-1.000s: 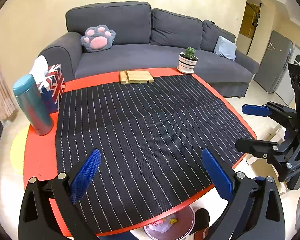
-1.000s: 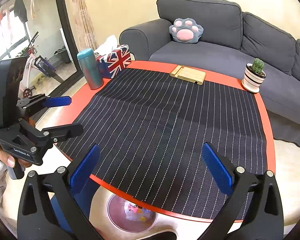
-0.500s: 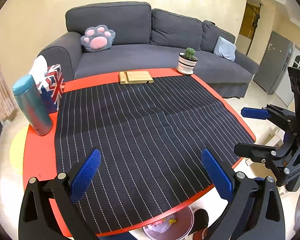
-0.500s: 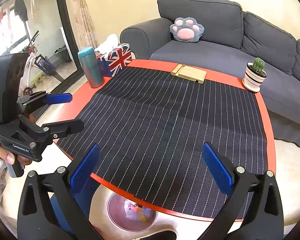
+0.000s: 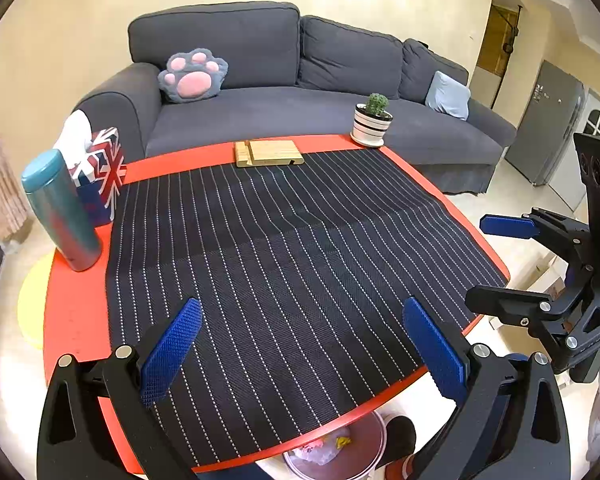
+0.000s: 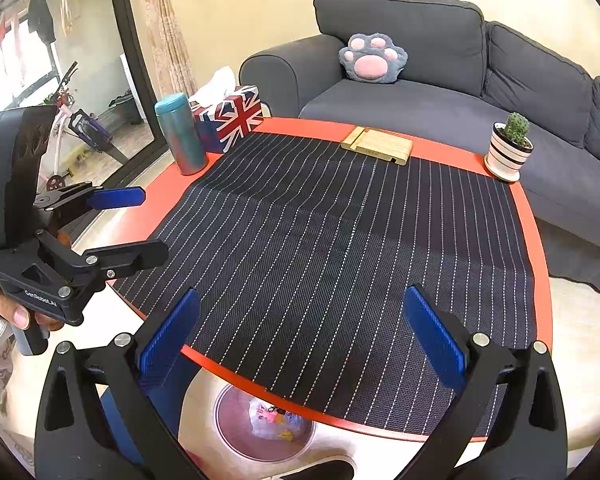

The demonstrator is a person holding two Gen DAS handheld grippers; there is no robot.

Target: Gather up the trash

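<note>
Under the near edge of the round red table (image 5: 76,312) stands a round bin (image 6: 236,432) on the floor, with crumpled wrappers (image 6: 274,420) inside; it also shows as the bin (image 5: 364,448) in the left wrist view. No trash shows on the striped black mat (image 5: 284,248). My left gripper (image 5: 304,350) hovers open over the mat's near edge, nothing between its blue pads. My right gripper (image 6: 304,344) is open and bare too, above the table edge and bin. Each sees the other: right gripper (image 5: 478,262), left gripper (image 6: 152,224), held by a hand (image 6: 20,314).
On the table's rim stand a teal bottle (image 5: 60,212), a Union Jack tissue box (image 5: 104,172), a wooden stand (image 5: 268,153) and a potted cactus (image 5: 372,122). A grey sofa (image 5: 300,112) with a paw cushion (image 5: 194,76) lies behind. A yellow cushion (image 5: 30,300) sits on the floor.
Almost nothing differs. The right gripper has sunk slightly at the table's right edge; both grippers stay open and empty.
</note>
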